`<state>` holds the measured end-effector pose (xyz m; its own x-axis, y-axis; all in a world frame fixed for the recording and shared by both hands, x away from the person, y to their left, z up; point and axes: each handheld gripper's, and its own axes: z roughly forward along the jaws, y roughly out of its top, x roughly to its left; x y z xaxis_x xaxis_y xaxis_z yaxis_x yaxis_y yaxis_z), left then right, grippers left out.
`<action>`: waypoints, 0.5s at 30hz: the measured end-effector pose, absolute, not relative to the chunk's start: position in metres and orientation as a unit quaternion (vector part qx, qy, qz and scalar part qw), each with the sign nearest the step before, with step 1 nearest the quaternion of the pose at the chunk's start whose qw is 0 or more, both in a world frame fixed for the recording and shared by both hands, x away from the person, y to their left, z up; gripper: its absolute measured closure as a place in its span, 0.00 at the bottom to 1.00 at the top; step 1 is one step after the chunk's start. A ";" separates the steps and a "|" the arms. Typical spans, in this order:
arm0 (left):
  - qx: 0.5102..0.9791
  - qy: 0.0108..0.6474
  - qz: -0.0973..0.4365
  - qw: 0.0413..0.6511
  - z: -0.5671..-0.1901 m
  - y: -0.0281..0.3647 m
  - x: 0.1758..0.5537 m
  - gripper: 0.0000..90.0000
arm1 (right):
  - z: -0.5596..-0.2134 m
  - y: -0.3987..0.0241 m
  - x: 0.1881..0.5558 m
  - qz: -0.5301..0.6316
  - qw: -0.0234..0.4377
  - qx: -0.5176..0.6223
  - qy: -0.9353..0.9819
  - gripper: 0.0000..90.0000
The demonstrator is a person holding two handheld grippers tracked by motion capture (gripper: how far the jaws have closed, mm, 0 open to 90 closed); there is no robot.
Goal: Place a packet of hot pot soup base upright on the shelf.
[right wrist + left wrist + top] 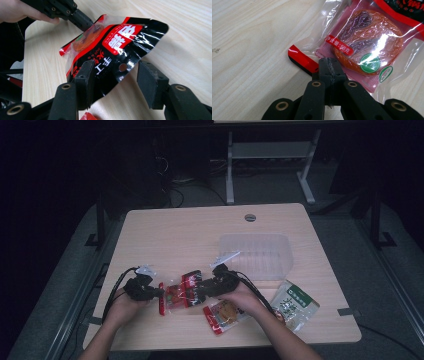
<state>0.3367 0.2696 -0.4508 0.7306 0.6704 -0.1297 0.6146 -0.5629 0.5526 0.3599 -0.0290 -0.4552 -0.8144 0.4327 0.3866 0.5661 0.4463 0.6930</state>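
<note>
High view: a person's two hands come in from the near edge of a pale wooden surface [165, 232]. Between the two grippers lies a red-and-black snack packet [180, 292], its long axis running from one gripper to the other. The left gripper [159, 293] holds the packet's left edge; the right gripper [199, 289] meets its right end. Just behind the right gripper's jaws sits a clear plastic tray [260, 255]. Beside that hand lie a second red snack packet [224, 315] and a green-and-white packet [294, 304].

Left gripper view: the jaws are pressed together, clamped on the packet's clear sealed edge [329, 65]. The packet [367, 47] stretches ahead and to the right of the jaws, showing a round orange-brown piece inside.

Right gripper view: the jaws stand apart, with the packet's black printed end [117, 50] and its hang hole between them. One jaw touches the film; the other is clear of it. Beyond, the left gripper [83, 21] pinches the far edge.

The step in hand seems to be taking a two-handed grip on the packet. Next, the right jaws likely need to close on that end, perhaps to carry the packet to the tray.
</note>
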 end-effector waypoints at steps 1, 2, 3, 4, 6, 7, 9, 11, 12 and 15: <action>0.883 0.364 0.048 0.294 -0.451 0.270 0.337 1.00 | -0.455 -0.028 0.360 -0.439 0.079 -0.296 -0.845 0.57; 0.882 0.365 0.047 0.294 -0.451 0.270 0.337 1.00 | -0.456 -0.027 0.361 -0.440 0.082 -0.296 -0.844 0.57; 0.882 0.365 0.047 0.294 -0.451 0.270 0.337 1.00 | -0.456 -0.026 0.361 -0.441 0.085 -0.296 -0.843 0.58; 0.882 0.365 0.047 0.295 -0.451 0.270 0.336 1.00 | -0.456 -0.025 0.362 -0.442 0.088 -0.297 -0.842 0.60; 0.881 0.366 0.047 0.296 -0.451 0.270 0.336 1.00 | -0.456 -0.024 0.363 -0.447 0.088 -0.294 -0.840 0.66; 0.881 0.367 0.047 0.296 -0.451 0.270 0.336 1.00 | -0.456 -0.023 0.363 -0.452 0.090 -0.295 -0.837 0.69; 0.880 0.368 0.046 0.297 -0.451 0.270 0.336 1.00 | -0.454 -0.024 0.364 -0.458 0.088 -0.293 -0.835 0.74; 0.879 0.370 0.046 0.299 -0.452 0.270 0.336 1.00 | -0.452 -0.025 0.363 -0.461 0.091 -0.287 -0.835 0.78; 0.881 0.367 0.045 0.296 -0.451 0.270 0.336 1.00 | -0.452 -0.025 0.363 -0.464 0.097 -0.281 -0.834 0.79; 0.878 0.371 0.046 0.300 -0.452 0.270 0.336 1.00 | -0.450 -0.022 0.362 -0.471 0.105 -0.266 -0.835 0.83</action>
<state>0.3360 0.2697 -0.4516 0.7205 0.6789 -0.1414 0.6237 -0.5453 0.5601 0.3623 -0.0222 -0.4504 -0.8367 0.3444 0.4258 0.5426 0.4156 0.7300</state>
